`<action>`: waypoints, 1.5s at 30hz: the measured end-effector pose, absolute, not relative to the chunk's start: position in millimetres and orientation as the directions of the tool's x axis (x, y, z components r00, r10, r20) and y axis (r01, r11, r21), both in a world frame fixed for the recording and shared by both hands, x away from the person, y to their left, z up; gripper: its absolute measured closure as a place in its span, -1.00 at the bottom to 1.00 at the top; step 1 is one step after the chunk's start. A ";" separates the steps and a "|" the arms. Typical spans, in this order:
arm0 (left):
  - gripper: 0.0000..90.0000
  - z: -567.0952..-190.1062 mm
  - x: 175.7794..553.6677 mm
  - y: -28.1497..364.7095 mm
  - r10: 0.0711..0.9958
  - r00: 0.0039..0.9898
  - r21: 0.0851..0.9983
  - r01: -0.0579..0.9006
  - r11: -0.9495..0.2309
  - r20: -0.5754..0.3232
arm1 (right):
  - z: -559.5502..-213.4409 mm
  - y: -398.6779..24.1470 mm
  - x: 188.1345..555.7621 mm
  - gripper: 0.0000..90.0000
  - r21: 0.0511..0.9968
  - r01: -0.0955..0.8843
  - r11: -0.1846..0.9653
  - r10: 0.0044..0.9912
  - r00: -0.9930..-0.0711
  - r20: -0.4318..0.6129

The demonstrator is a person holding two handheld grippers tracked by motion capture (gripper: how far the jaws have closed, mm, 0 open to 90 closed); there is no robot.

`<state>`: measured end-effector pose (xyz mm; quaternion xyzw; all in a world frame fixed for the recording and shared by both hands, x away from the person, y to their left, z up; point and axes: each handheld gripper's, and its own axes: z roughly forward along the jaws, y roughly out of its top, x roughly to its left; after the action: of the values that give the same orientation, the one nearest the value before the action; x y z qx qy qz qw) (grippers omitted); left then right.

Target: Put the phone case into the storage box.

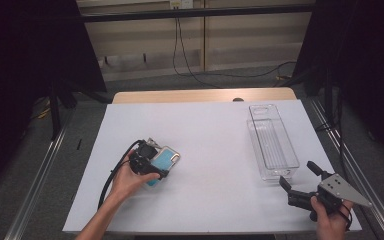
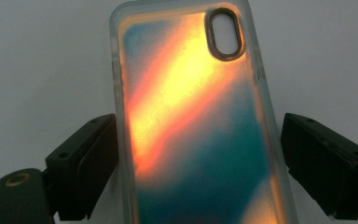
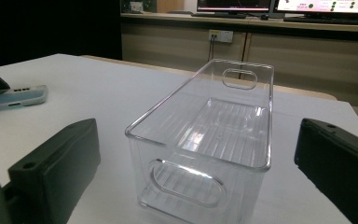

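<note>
The left gripper [image 1: 152,162] is hovering over the phone case [image 2: 191,121] lying flat on the white desk [image 1: 210,145] — its fingers [image 2: 86,163] are standing open, one on each long side of the case, the left one right at the edge and the right one just clear of it. The right gripper [image 1: 300,177] is sitting with its fingers [image 3: 58,163] spread wide and gripping nothing — the clear plastic bin [image 3: 209,135] is standing just ahead of them, its near end between the tips.

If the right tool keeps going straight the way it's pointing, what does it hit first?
Most likely the near end wall of the clear plastic rectangular bin, which sits dead ahead between the right tool's open jaws; the gap is hard to judge.
</note>
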<state>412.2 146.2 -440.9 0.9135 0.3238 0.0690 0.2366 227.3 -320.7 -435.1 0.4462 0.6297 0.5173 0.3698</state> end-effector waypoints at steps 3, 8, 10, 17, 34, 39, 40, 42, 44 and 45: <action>-0.70 -442.3 410.6 148.8 0.638 0.769 0.500 0.564 -0.657 -0.029 | -434.8 -320.8 227.1 -1.00 0.982 0.178 0.066 0.944 -0.330 -0.004; -0.70 -444.6 408.4 149.4 0.644 0.765 0.515 0.562 -0.648 -0.025 | -434.9 -320.5 227.3 -1.00 0.982 0.178 0.064 0.944 -0.331 -0.001; -0.71 -445.7 407.4 150.8 0.641 0.768 0.525 0.555 -0.645 -0.024 | -434.8 -320.2 227.1 -1.00 0.982 0.179 0.065 0.944 -0.331 -0.002; -0.68 -442.7 409.0 145.6 0.655 0.755 0.488 0.579 -0.654 -0.019 | -435.1 -319.4 227.6 -1.00 0.981 0.181 0.066 0.943 -0.334 -0.002; -0.62 -438.8 408.1 141.6 0.681 0.733 0.468 0.606 -0.644 -0.012 | -435.7 -319.2 229.0 -1.00 0.980 0.186 0.073 0.941 -0.339 -0.006; -0.62 -438.2 408.9 142.3 0.683 0.730 0.468 0.610 -0.639 -0.019 | -435.4 -319.3 228.0 -1.00 0.981 0.183 0.069 0.942 -0.336 -0.004; -0.62 -438.0 409.3 142.5 0.687 0.726 0.469 0.615 -0.634 -0.023 | -435.4 -319.7 227.8 -1.00 0.981 0.183 0.070 0.942 -0.336 -0.004; -0.62 -437.7 409.8 143.4 0.687 0.726 0.470 0.618 -0.630 -0.033 | -435.3 -320.1 227.5 -1.00 0.981 0.182 0.068 0.941 -0.337 -0.003; -0.62 -437.4 409.8 144.1 0.688 0.725 0.473 0.619 -0.627 -0.038 | -435.2 -320.5 227.3 -1.00 0.981 0.180 0.067 0.942 -0.337 -0.002; -0.62 -437.6 409.2 144.4 0.690 0.722 0.477 0.620 -0.623 -0.038 | -435.2 -320.8 227.3 -1.00 0.981 0.180 0.067 0.942 -0.336 -0.003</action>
<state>409.2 144.4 -437.6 0.8977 0.3649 0.0747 0.2353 227.3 -320.8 -435.2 0.4441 0.6314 0.5190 0.3671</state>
